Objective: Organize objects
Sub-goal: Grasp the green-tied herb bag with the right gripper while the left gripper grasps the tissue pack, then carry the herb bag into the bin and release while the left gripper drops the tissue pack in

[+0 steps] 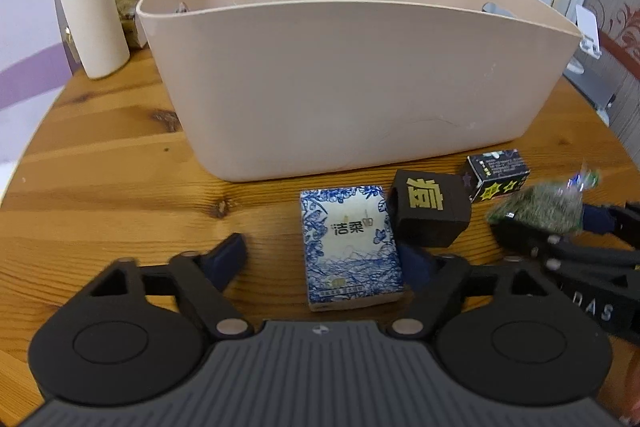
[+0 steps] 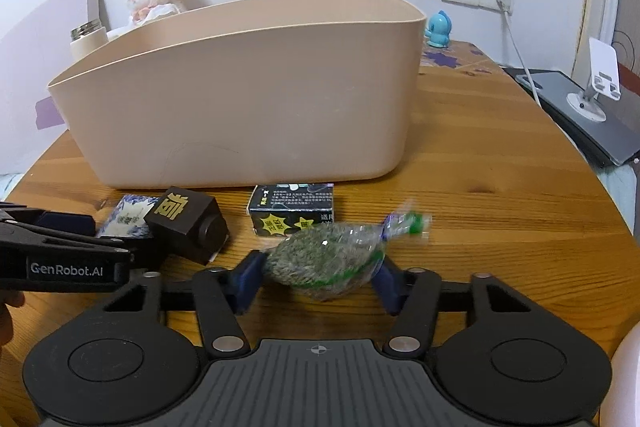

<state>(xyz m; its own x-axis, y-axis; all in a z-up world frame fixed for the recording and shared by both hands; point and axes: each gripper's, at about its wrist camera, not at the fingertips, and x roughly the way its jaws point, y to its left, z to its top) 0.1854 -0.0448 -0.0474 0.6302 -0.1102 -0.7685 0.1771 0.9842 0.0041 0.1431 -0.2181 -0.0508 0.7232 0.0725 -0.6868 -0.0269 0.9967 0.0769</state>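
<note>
1. the right gripper (image 2: 318,277) has its fingers (image 2: 246,281) clamped on a clear-wrapped scouring ball (image 2: 326,261), held just above the wooden counter (image 2: 500,211).
2. the left gripper (image 1: 324,259) hovers with fingers (image 1: 230,255) apart around a blue-and-white tissue pack (image 1: 352,247) lying flat on the counter.
3. a black cube with a gold character (image 1: 430,209) sits just right of the tissue pack, touching or nearly so.
4. a small black box (image 2: 294,211) lies beside the beige bin (image 2: 240,99), which stands behind all these items.
</note>
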